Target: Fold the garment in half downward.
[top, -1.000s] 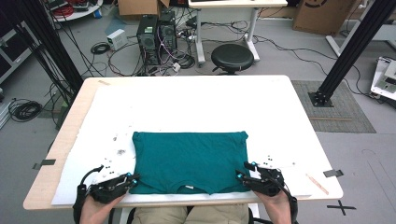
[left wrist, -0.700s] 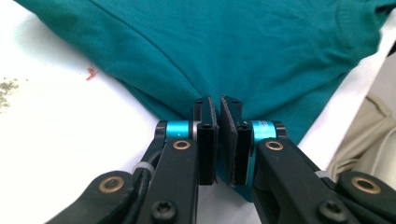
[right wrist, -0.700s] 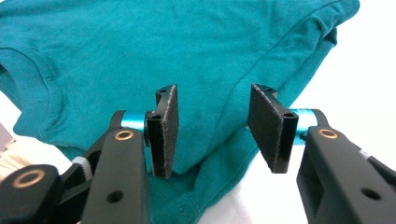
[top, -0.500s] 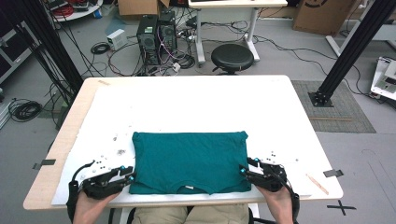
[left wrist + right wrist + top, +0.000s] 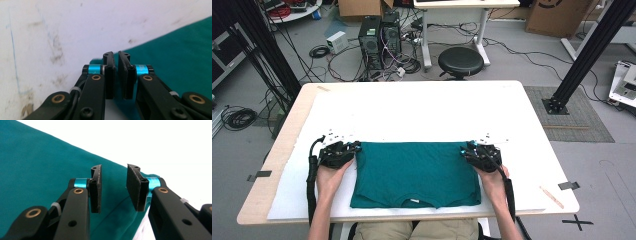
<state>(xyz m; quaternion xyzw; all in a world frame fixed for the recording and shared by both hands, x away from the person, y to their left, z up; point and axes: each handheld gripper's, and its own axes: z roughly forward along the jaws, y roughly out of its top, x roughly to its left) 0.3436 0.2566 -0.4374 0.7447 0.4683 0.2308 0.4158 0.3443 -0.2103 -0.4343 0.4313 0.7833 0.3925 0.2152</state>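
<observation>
A teal shirt (image 5: 414, 172) lies folded flat on the white table cover (image 5: 412, 110), collar toward the person. My left gripper (image 5: 354, 147) is at its far left corner. In the left gripper view its jaws (image 5: 115, 53) have just been closing and stand almost together on the shirt's (image 5: 180, 50) edge. My right gripper (image 5: 464, 150) is at the far right corner. Its jaws (image 5: 114, 168) have just been closing too, but a wide gap remains, with the shirt (image 5: 37, 157) lying under and between them, untouched by the pads.
Small white specks (image 5: 334, 134) dot the cover by the left gripper. Tape strips (image 5: 568, 185) mark the table's edges. Beyond the far edge stand a black stool (image 5: 460, 60), computer towers (image 5: 379, 37) and floor cables. A black frame post (image 5: 584, 55) rises at the right.
Both hands have moved away from the person, from the shirt's near corners to its far corners. The shirt itself lies where it was.
</observation>
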